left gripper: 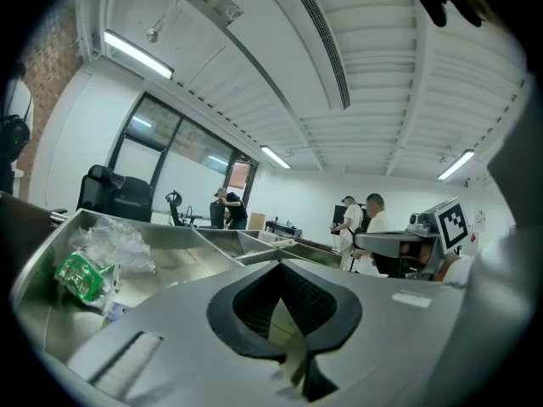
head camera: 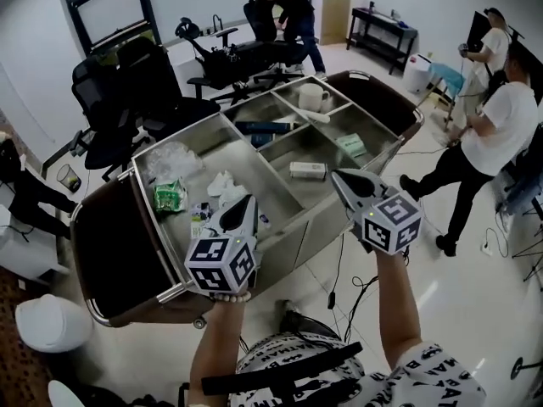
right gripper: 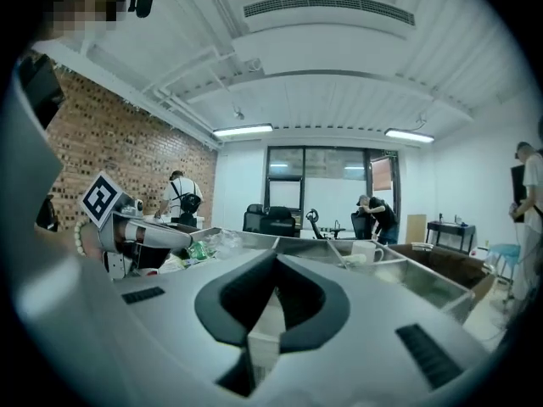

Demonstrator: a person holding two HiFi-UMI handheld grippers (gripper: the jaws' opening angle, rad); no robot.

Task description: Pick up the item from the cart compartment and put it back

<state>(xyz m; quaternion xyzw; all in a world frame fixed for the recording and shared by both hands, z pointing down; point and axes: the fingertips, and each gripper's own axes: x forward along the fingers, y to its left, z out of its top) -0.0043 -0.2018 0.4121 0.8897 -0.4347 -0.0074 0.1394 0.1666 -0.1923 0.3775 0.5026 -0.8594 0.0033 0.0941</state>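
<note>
The steel cart has several compartments. A white box lies in the middle one. A green packet, a clear plastic bag and crumpled white wrapping lie in the big left one. My left gripper hovers over the near edge of that left compartment with its jaws together and nothing in them. My right gripper hangs just right of the white box, jaws shut and empty. In the left gripper view the left gripper points over the green packet. In the right gripper view the right gripper points along the cart.
The far compartments hold a dark long box, a white mug and a pale green box. Black office chairs stand behind the cart. People stand at the back and right. Cables trail on the floor.
</note>
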